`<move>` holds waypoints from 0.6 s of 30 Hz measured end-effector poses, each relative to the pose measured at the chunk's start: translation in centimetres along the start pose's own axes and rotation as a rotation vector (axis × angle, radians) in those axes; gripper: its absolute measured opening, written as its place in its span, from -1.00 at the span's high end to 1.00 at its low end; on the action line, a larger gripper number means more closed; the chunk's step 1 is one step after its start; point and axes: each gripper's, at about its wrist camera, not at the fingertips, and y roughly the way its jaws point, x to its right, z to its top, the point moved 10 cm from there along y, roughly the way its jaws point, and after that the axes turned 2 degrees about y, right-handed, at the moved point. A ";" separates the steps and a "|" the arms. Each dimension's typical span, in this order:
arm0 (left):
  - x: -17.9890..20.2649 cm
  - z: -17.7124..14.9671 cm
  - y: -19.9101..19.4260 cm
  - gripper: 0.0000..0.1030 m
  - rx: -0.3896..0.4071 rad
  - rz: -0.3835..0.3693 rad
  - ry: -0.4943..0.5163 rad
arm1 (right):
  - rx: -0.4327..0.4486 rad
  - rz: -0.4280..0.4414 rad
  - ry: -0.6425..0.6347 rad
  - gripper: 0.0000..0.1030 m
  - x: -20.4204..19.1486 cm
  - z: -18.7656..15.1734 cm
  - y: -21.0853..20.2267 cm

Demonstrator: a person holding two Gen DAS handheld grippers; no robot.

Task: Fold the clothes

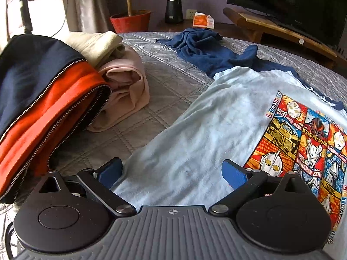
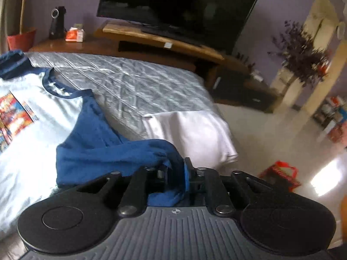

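T-shirt (image 1: 195,134) print reads "KING JOE", "ULTRAMAN ZERO"; left gripper (image 1: 172,173) fingers spread, right gripper (image 2: 176,173) fingers pinching its blue sleeve (image 2: 104,149).

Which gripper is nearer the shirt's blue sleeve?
Right. The right gripper has its jaws shut on the blue sleeve; the left gripper hovers open over the pale shirt body, apart from that sleeve.

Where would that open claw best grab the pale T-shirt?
By its near hem, coming in low from the front. The T-shirt lies flat on the bed, so only an edge offers something to pinch. The left claw is open over it; the right claw grips the blue sleeve.
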 end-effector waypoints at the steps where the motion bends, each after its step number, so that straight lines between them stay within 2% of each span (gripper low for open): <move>1: 0.1 0.0 0.0 -0.94 -0.001 0.000 0.005 | 0.003 -0.011 0.007 -0.16 0.0 -0.2 -0.6; 3: 0.3 -0.1 0.0 -0.94 0.000 0.004 0.022 | 0.029 0.025 0.008 -0.51 -1.0 -0.6 -2.6; 6: 0.4 -0.1 0.0 -0.95 0.003 0.006 0.033 | 0.001 0.186 -0.012 -0.48 -4.9 -2.7 -5.3; 8: 0.3 -0.1 0.0 -0.95 0.002 0.004 0.028 | -0.068 0.328 0.041 -0.39 -7.8 -4.2 -6.1; 10: 0.0 0.0 0.0 -0.95 0.004 0.012 0.020 | -0.095 0.397 0.107 -0.37 -9.2 -4.0 -5.6; 12: -0.4 0.1 -0.1 -0.95 0.005 0.019 0.011 | -0.100 0.451 0.184 -0.37 -10.4 -1.9 -4.5; 14: -0.7 0.2 -0.1 -0.95 0.007 0.027 0.003 | -0.095 0.510 0.218 -0.46 -12.3 1.5 -3.3; 18: -1.4 0.4 -0.1 -0.95 0.011 0.042 -0.015 | -0.011 0.544 0.151 -0.52 -17.8 9.1 -0.8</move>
